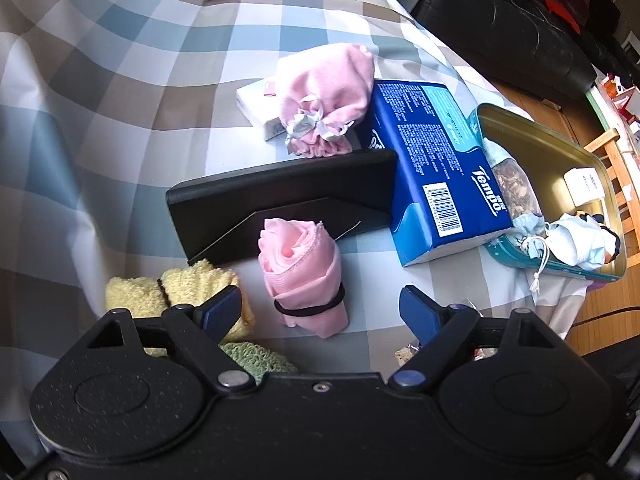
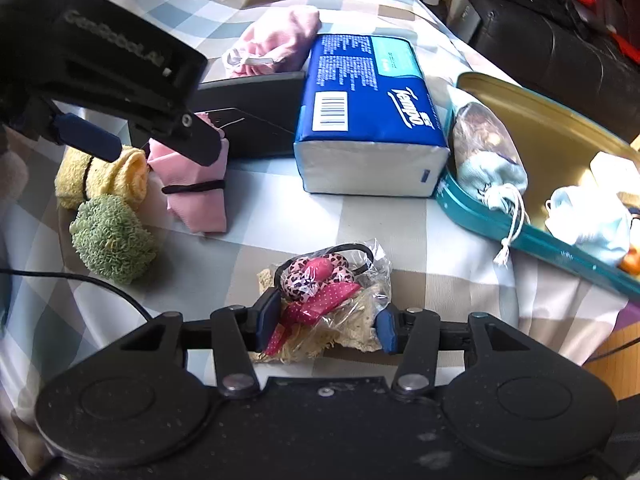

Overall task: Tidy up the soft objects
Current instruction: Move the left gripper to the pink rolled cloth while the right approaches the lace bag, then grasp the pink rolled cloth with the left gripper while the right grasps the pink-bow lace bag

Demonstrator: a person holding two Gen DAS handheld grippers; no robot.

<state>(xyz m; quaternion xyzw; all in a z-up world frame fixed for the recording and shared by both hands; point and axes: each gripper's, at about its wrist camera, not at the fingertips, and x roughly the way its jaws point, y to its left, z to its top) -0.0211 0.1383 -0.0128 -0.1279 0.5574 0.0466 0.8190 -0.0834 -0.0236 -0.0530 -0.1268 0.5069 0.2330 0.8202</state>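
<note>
A pink cloth roll (image 1: 302,268) bound with a black hair tie stands on the checked tablecloth (image 1: 120,100). My left gripper (image 1: 320,306) hangs open just above it, its blue pads on either side and not touching. The right wrist view shows the same gripper (image 2: 148,144) over that pink roll (image 2: 196,196). My right gripper (image 2: 326,322) is shut on a clear plastic bag of pink hair ties and bows (image 2: 328,284), which rests on the cloth. A yellow towel roll (image 2: 100,176) and a green knitted cloth (image 2: 112,240) lie left of the pink roll.
A black case (image 1: 280,196) lies behind the pink roll, with a pink drawstring pouch (image 1: 324,92) beyond it. A blue Tempo tissue pack (image 1: 436,168) sits to the right. A gold tin tray (image 1: 560,152) at the table's right edge holds several small pouches.
</note>
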